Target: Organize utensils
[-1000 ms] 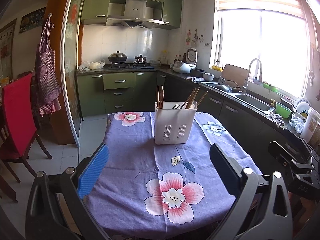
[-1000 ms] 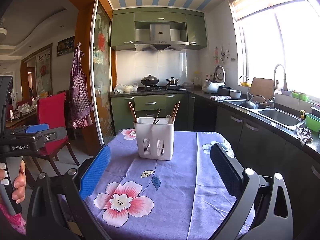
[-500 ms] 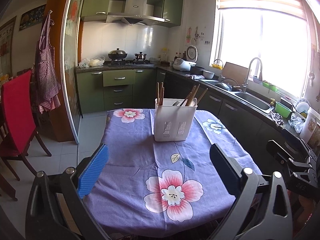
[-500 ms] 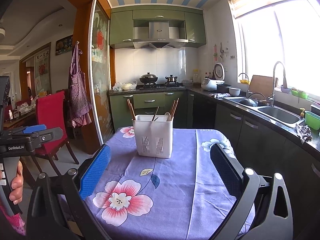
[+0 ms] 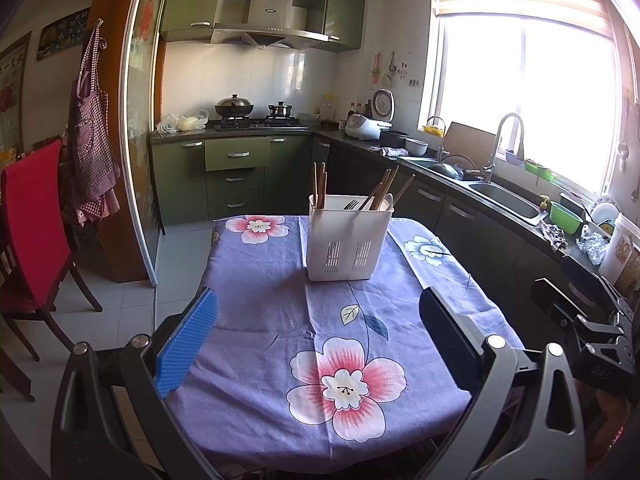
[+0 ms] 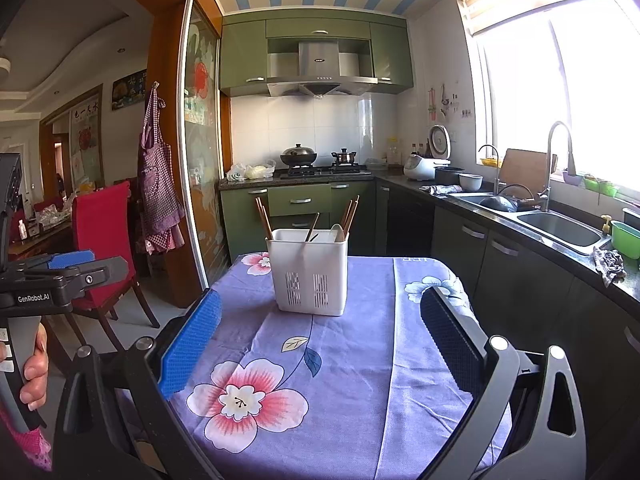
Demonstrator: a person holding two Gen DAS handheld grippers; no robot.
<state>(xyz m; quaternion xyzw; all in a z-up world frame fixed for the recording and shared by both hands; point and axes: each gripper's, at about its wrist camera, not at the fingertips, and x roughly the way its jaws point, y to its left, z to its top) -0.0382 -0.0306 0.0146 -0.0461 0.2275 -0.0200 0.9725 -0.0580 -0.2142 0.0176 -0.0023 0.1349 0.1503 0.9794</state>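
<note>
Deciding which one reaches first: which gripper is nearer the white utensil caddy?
Neither clearly. The left gripper faces the caddy from its near left, the right gripper from its near right, both open and short of it.

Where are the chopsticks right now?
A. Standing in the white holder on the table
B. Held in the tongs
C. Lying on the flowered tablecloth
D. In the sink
A: the chopsticks stick up out of the white holder, and both tongs are open and empty.
</note>
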